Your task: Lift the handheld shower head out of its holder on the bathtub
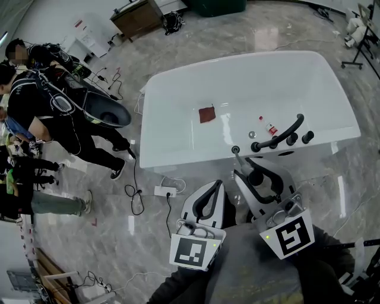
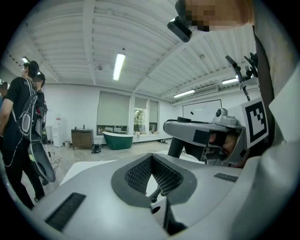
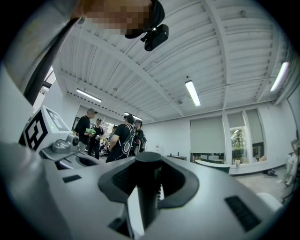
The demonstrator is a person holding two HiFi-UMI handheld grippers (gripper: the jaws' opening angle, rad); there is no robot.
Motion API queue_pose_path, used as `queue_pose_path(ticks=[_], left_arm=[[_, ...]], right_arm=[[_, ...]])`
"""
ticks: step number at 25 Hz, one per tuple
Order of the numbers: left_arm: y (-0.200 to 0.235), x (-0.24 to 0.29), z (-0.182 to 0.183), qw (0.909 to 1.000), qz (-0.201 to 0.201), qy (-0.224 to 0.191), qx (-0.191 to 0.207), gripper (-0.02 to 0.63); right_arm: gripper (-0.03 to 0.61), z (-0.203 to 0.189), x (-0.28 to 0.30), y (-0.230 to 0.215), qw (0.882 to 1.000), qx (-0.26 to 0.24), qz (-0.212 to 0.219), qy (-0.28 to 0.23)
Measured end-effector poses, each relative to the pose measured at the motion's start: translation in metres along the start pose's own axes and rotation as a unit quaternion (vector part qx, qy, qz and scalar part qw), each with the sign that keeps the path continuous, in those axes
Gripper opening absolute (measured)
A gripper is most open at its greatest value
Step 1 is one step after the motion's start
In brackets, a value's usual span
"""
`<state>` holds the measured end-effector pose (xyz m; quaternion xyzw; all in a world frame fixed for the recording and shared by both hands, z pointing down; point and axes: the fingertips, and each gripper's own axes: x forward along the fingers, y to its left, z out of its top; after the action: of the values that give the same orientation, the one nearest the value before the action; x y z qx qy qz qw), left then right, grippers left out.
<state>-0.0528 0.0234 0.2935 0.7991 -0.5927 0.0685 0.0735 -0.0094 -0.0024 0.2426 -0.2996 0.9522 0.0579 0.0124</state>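
The right gripper pinches the shower head upright beside the bathtub rim, apparently drawing it free, while the left gripper, pressed together, idles.

I see ppl in black far left, white pwr strip w/ cable on marble floor, wooden cabinet up top, green tub nr windows.

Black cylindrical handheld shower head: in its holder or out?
Out: the right gripper grips the black shower head off the white bathtub rim.
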Motion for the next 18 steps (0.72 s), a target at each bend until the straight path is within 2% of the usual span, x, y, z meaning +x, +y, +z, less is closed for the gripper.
queue_pose_path(ticks=[18], left_arm=[[0.012, 0.001, 0.001, 1.0000, 0.003, -0.001, 0.003, 0.002]], right_arm=[[0.120, 0.001, 0.013, 0.001, 1.000, 0.003, 0.005, -0.004]])
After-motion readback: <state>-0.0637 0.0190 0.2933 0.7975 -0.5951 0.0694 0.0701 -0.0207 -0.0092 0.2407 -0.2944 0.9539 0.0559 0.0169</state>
